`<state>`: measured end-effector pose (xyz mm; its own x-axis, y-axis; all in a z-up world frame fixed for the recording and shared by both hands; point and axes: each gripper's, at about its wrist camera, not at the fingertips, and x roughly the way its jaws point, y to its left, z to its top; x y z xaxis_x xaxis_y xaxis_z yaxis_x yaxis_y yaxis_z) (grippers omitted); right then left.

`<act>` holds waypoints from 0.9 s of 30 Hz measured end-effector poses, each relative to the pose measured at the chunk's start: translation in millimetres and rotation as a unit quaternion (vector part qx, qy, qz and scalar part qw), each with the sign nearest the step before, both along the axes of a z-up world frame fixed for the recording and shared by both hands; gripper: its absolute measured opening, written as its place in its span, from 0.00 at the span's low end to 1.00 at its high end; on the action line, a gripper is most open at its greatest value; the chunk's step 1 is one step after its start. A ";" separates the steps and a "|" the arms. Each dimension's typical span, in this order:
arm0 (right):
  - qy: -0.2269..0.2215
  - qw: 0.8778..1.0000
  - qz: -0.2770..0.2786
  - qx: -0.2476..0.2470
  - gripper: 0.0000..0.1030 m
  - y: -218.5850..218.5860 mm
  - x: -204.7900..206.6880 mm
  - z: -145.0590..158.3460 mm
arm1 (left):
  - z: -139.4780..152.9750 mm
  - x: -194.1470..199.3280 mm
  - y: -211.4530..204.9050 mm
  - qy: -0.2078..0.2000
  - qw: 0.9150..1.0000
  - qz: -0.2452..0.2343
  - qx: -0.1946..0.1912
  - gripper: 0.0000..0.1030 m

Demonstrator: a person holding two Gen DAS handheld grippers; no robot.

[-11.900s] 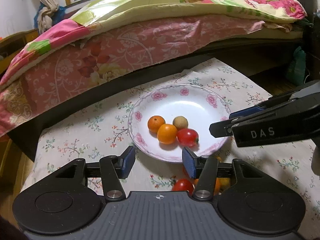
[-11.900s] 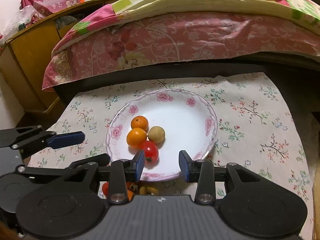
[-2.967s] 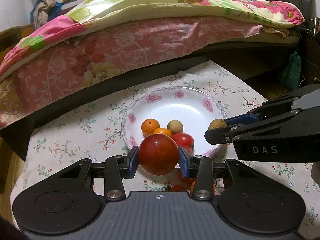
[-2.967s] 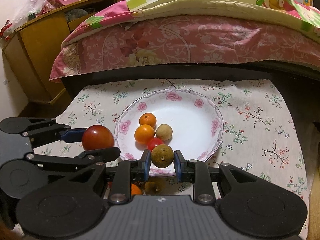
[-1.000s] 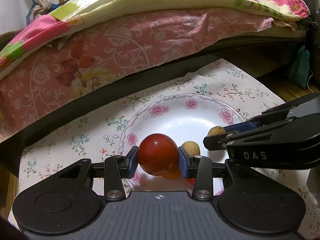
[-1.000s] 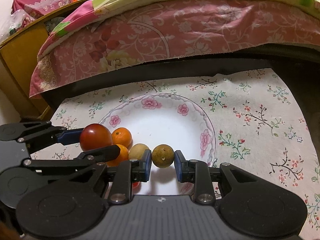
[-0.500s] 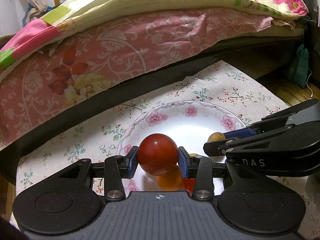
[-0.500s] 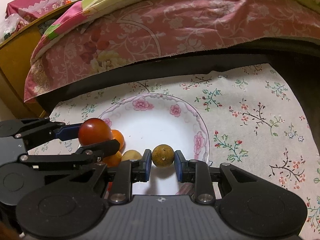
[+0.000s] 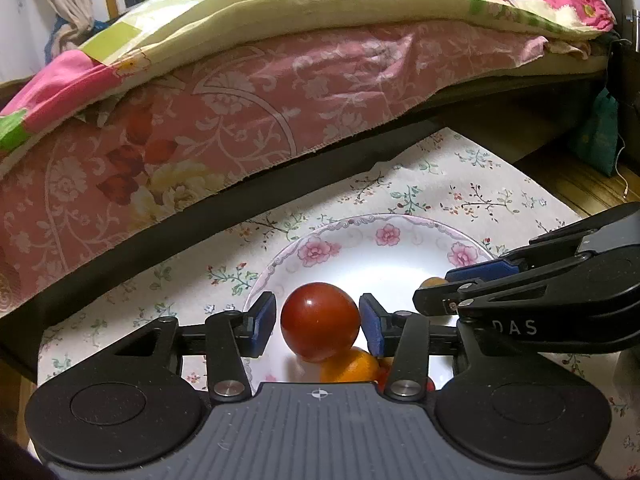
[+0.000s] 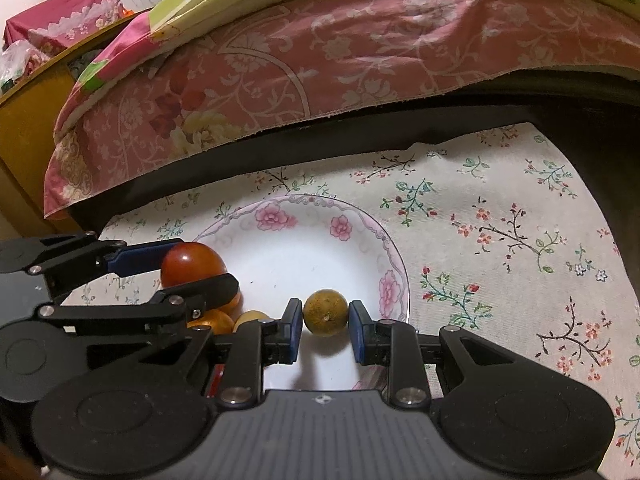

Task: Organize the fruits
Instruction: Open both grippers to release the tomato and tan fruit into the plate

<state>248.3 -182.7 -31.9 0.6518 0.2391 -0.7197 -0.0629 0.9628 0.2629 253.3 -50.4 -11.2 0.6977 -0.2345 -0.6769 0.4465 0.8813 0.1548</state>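
Observation:
A white plate with pink flowers point(image 9: 360, 236) point(image 10: 320, 216) lies on the floral cloth. My left gripper point(image 9: 318, 312) point(image 10: 188, 270) hangs over its left side with a big red tomato point(image 9: 320, 322) point(image 10: 192, 262) between the jaws. The jaws are opening: a thin gap shows at the left pad, and the tomato rests on an orange point(image 9: 350, 366) point(image 10: 212, 322) beneath it. My right gripper point(image 10: 325, 316) point(image 9: 434, 288) is shut on a small brown round fruit point(image 10: 325, 312) point(image 9: 434, 281), low over the plate's right half. Another pale brown fruit point(image 10: 252, 316) lies between the two grippers.
A bed with a pink floral cover point(image 9: 280, 112) overhangs the table's far edge. A wooden cabinet point(image 10: 24, 128) stands at the left. A green bag point(image 9: 600, 136) hangs at the right. The floral cloth point(image 10: 500, 240) stretches right of the plate.
The left jaws have spread off the red tomato, which now sits on the orange. Both grippers have crept slightly further over the plate. The right gripper still holds the brown fruit.

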 end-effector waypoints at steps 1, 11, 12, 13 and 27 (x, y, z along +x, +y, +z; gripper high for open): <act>-0.001 1.000 0.000 -0.001 0.26 0.3 -0.3 0.7 | 0.7 -0.1 0.6 -0.001 1.000 0.001 0.000 0.54; -0.015 1.000 -0.003 0.001 0.30 -1.0 -4.3 2.9 | 12.7 -2.4 5.6 -0.013 1.000 0.004 0.001 0.59; -0.016 1.000 -0.003 0.002 0.30 -1.2 -5.1 3.6 | 14.2 -3.0 6.5 -0.014 1.000 0.005 0.000 0.60; -0.017 1.000 -0.003 0.002 0.30 -0.5 -5.2 4.9 | 15.7 -3.4 7.4 -0.015 1.000 0.006 0.000 0.60; -0.032 0.999 0.008 -0.001 0.35 8.3 -24.3 24.7 | 42.3 -18.1 25.0 -0.033 0.999 0.017 -0.008 0.60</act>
